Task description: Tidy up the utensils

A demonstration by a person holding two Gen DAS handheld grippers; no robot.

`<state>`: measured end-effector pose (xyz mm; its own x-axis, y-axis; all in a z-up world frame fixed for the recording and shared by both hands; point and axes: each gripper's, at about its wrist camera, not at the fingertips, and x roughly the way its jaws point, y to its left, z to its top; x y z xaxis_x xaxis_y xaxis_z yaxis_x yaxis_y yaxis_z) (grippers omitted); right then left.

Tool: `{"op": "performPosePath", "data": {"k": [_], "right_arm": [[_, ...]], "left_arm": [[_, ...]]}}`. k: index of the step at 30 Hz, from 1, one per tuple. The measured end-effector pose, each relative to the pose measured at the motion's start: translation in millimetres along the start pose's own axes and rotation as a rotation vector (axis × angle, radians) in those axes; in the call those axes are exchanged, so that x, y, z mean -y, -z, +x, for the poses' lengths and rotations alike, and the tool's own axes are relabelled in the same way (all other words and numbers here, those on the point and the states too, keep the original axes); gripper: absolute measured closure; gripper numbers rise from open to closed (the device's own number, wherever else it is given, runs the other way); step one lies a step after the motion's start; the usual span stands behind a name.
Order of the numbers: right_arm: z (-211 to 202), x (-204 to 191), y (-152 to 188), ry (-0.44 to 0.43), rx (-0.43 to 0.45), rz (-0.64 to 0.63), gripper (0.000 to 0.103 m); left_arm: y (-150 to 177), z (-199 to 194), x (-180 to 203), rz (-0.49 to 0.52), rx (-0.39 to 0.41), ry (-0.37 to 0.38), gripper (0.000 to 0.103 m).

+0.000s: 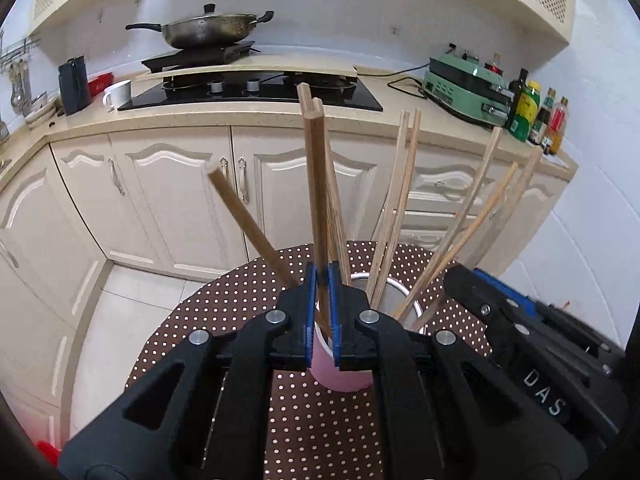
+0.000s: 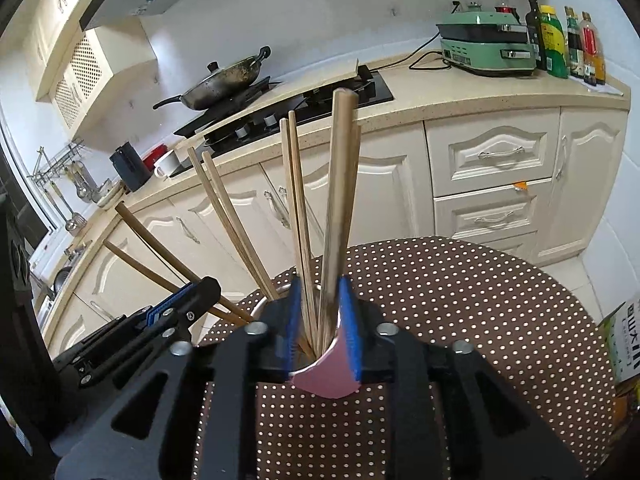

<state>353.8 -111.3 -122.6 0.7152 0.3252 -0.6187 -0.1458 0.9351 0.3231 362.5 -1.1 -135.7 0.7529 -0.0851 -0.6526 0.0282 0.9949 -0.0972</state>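
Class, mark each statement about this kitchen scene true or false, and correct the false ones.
1. The left tongs are shut on chopsticks. True.
2. The cup holding chopsticks is green. False: it is pink.
3. The right tongs stand open over the cup. True.
4. The tablecloth is striped. False: brown with white dots.
5. The pan on the counter has no lid. False: a lid covers it.

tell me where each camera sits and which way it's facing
Left wrist: on the left hand-held gripper, looking down over its shut jaws gripping chopsticks above the pink cup; the right hand-held gripper shows.
Right wrist: on the right one, jaws open around chopsticks over the cup.
Shared: cup, dotted table, stove.
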Motion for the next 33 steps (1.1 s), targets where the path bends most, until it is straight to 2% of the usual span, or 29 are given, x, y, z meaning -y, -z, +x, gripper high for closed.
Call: {"op": "performPosePath", "data": {"k": [3, 7, 10, 13, 15, 23, 33], "right_arm": [[-7, 0, 0, 0.016, -0.002, -0.01, 0.062], [-18, 1, 3, 0.043, -0.008, -0.024, 0.057], [-26, 2, 5, 0.065, -0.014, -0.026, 0.053], [-37, 2, 7, 0.073, -0.015, -0.021, 0.051], [-46, 2, 8, 0.078, -0.008, -0.018, 0.046], [-77, -7, 17, 0.083, -0.022, -0.036, 0.04], [-138, -21, 27, 0.072, 0.0, -0.054, 0.031]], "left_arm": [[0, 1, 2, 0.01, -0.028, 0.005, 0.095], [3, -2, 3, 0.02, -0.058, 0.012, 0.095], [5, -5, 3, 0.024, -0.085, 0.027, 0.088], [9, -13, 3, 0.031, -0.096, 0.023, 0.075], [11, -23, 2, 0.032, -0.085, 0.013, 0.052], [21, -59, 2, 0.04, -0.095, 0.002, 0.05], [29, -120, 16, 0.07, -0.073, -0.001, 0.042]]}}
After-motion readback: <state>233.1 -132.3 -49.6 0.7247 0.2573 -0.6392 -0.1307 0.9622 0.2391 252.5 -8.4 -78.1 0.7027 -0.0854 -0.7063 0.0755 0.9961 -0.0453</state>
